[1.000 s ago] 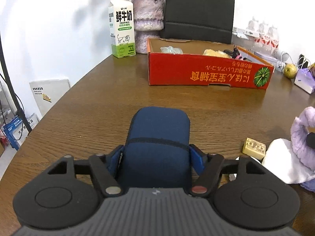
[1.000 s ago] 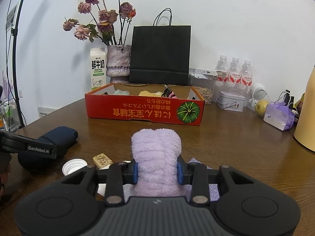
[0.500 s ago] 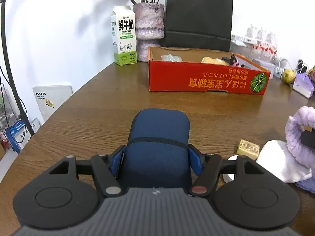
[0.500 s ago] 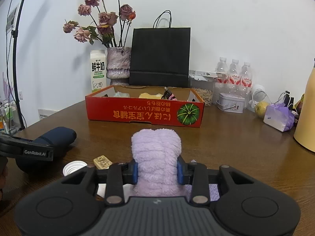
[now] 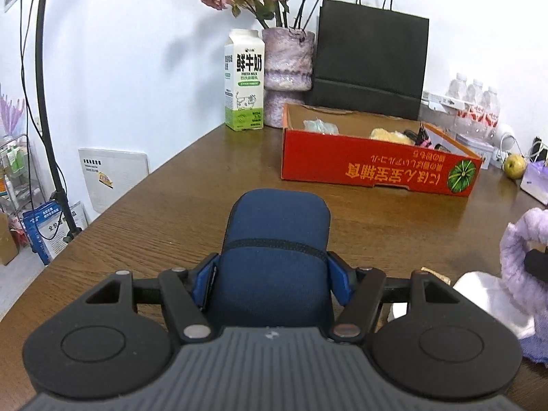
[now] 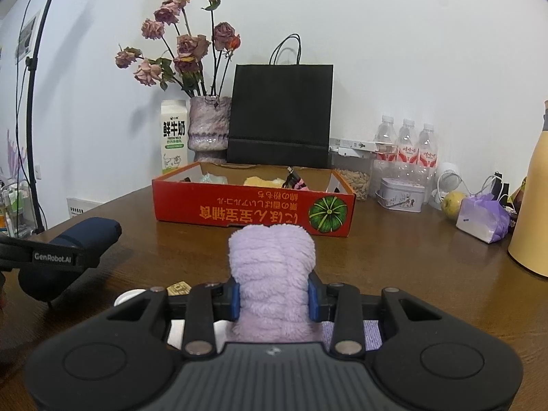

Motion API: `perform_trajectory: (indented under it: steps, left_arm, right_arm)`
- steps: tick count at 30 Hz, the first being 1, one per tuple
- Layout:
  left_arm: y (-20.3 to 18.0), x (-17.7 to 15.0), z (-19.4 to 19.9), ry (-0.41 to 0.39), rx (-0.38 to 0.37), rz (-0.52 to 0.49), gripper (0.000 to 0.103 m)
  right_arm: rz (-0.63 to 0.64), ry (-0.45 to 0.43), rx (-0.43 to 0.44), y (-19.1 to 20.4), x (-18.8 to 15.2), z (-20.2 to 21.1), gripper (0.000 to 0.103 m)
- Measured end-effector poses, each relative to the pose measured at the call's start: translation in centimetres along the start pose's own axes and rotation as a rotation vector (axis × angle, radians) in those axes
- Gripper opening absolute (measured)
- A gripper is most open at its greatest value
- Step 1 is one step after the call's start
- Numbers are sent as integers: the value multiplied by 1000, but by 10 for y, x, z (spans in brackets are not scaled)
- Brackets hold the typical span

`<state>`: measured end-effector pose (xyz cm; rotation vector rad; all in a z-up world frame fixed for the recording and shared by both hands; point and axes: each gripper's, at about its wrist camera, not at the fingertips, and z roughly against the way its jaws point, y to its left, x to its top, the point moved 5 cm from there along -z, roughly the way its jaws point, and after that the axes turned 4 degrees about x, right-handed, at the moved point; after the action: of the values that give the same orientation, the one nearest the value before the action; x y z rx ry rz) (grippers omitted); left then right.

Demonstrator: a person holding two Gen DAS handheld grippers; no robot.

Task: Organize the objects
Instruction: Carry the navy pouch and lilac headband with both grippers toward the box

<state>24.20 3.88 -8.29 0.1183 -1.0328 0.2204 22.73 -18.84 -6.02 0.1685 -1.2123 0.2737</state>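
Observation:
My left gripper (image 5: 272,281) is shut on a dark blue soft case (image 5: 277,239), its blue pads (image 5: 203,284) pressing both sides. In the right wrist view the case (image 6: 78,236) hangs low over the brown table at the far left, tilted up at its far end. My right gripper (image 6: 272,299) is shut on a fluffy purple rolled towel (image 6: 272,263), which also shows at the right edge of the left wrist view (image 5: 520,239). A red cardboard box (image 6: 253,210) with a few items inside stands beyond both grippers.
Behind the box stand a milk carton (image 5: 244,82), a vase of dried roses (image 5: 287,68) and a black paper bag (image 6: 279,116). Water bottles (image 6: 407,147), a tin (image 6: 400,193), a pear (image 6: 452,200) and a tissue pack (image 6: 483,219) sit at right. A white cloth (image 5: 486,291) lies under the towel.
My left gripper has lifted and tipped upward a little with the blue case still in it. The right gripper and the purple towel have stayed put.

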Motion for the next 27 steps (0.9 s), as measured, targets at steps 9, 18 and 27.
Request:
perform_trajectory:
  steps: [9,18,27]
  left_arm:
    - [-10,11,14,-22,-27,-7,66]
    - [-23,25,22,-43,-45,-18,66]
    - [-36,40,27,-69,-53,-30,66]
  right_arm:
    - [1,-43,27,1,5,7,34]
    - [3,-64,55,2,17,10,33]
    - [17,-83,65,3,33,8,33]
